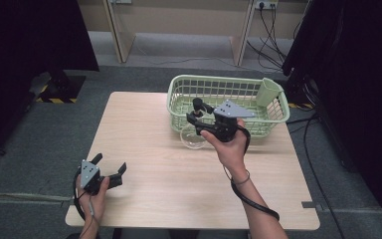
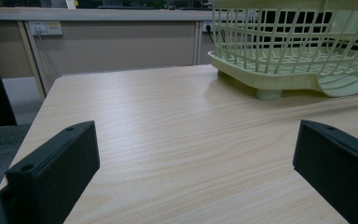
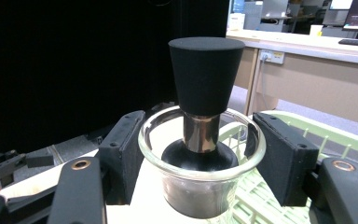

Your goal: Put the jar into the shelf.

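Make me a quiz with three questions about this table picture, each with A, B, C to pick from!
1. Where is the basket?
A. far right part of the table
B. on the floor
C. near left corner

2. What colour is the basket?
A. red
B. light green
C. blue

3. What is the right claw doing?
A. lying flat, empty
B. closed on a glass with a black tamper in it
C. holding a spoon

Answers: 1 A, the high view shows it at the table's far right. 2 B, its lattice is pale green. 3 B, the right gripper view shows both jaws against the glass.
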{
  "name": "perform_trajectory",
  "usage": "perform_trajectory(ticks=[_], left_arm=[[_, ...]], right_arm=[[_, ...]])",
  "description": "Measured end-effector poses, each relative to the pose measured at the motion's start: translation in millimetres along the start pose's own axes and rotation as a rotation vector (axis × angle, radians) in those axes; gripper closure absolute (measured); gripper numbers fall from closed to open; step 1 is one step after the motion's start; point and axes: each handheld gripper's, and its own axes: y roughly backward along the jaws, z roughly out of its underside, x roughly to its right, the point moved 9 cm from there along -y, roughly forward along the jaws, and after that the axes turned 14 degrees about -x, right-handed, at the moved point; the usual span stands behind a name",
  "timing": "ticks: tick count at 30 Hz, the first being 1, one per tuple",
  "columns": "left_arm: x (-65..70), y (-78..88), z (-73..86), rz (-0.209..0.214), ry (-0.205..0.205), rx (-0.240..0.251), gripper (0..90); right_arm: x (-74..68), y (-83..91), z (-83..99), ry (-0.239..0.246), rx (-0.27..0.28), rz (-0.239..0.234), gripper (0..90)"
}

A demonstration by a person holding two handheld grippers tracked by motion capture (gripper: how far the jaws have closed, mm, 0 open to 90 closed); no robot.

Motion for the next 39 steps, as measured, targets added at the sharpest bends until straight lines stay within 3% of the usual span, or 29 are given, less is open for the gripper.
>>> perform_trajectory(ticks=[12, 26, 39], left_arm=[[-0.1, 0.1, 0.0, 0.0, 0.0, 0.001, 0.0], [-0.5, 0.1, 0.0, 0.0, 0.004, 0.001, 0.0], [-0.7, 0.1, 0.1, 0.0, 0.004, 0.0, 0.0]], right_arm=[[21.0, 15.2, -24.3, -0.004, 0.023, 0.053, 37.2], [67.2, 28.0, -47.1, -0.051, 0.035, 0.147, 37.2], [101.7, 20.5, -56.9, -0.089, 0.003, 0.207, 37.2]])
